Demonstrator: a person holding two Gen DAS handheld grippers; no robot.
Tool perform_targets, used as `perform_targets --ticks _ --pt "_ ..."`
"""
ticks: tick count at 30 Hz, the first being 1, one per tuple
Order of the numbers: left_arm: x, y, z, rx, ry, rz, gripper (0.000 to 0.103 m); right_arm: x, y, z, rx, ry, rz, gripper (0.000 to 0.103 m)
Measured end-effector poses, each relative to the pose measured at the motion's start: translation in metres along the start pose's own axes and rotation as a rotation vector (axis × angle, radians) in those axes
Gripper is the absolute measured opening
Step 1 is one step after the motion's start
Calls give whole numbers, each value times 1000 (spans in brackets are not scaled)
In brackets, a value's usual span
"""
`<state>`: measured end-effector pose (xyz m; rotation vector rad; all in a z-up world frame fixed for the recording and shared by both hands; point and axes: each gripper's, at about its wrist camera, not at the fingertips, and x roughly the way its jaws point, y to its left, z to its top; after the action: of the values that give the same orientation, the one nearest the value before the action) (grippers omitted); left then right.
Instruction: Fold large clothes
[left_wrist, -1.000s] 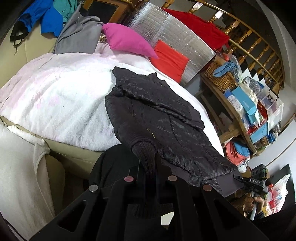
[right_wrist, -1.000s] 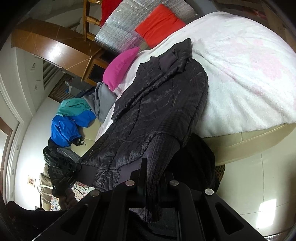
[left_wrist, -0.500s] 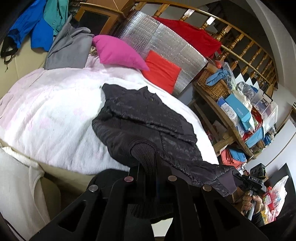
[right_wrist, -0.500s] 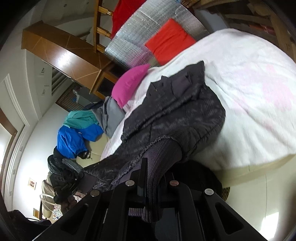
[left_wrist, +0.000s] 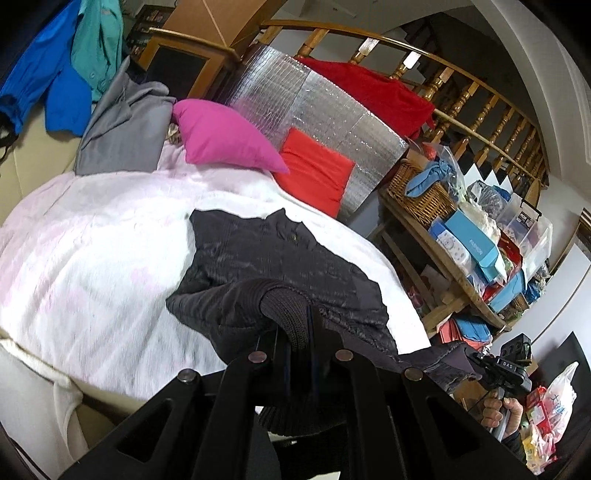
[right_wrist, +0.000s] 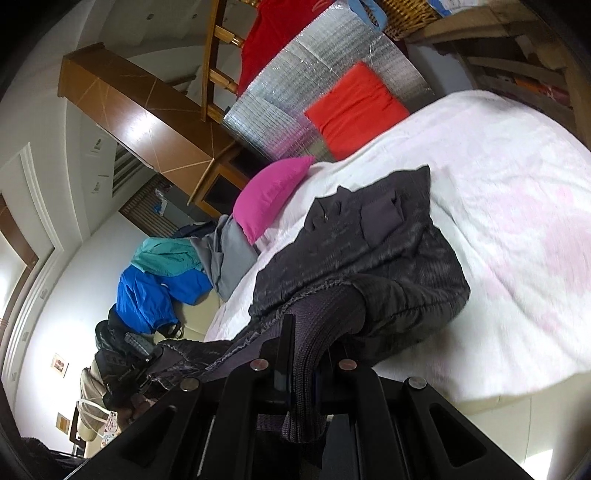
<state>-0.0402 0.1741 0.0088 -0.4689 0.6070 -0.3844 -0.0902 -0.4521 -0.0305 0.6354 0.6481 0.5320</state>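
on the white blanket (left_wrist: 92, 266) the black jacket (left_wrist: 280, 258) lay half drawn up; left gripper (left_wrist: 301, 345) and right gripper (right_wrist: 299, 360) each clenched a knit cuff, the fold begun, by my judgement, but unfinished

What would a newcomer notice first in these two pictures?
First the black jacket, spread on the white blanket, with a ribbed cuff pinched in the left tongs and another in the right tongs. Next the pink pillow and red cushion at the blanket's far edge, the cushion against a silver mat.
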Motion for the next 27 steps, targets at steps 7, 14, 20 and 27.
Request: perform_targets --ticks 7,14,20,27 --pt "6 -5 17 16 -27 2 8 10 7 22 -20 -35 1 8" --pt "13 -5 27 12 -46 8 8 17 11 33 -28 -53 1 8" --pt "21 -4 31 11 -56 27 8 22 13 39 -33 -62 -8 8" --pt "33 2 39 -20 -54 54 8 33 16 47 -30 -84 -19 8"
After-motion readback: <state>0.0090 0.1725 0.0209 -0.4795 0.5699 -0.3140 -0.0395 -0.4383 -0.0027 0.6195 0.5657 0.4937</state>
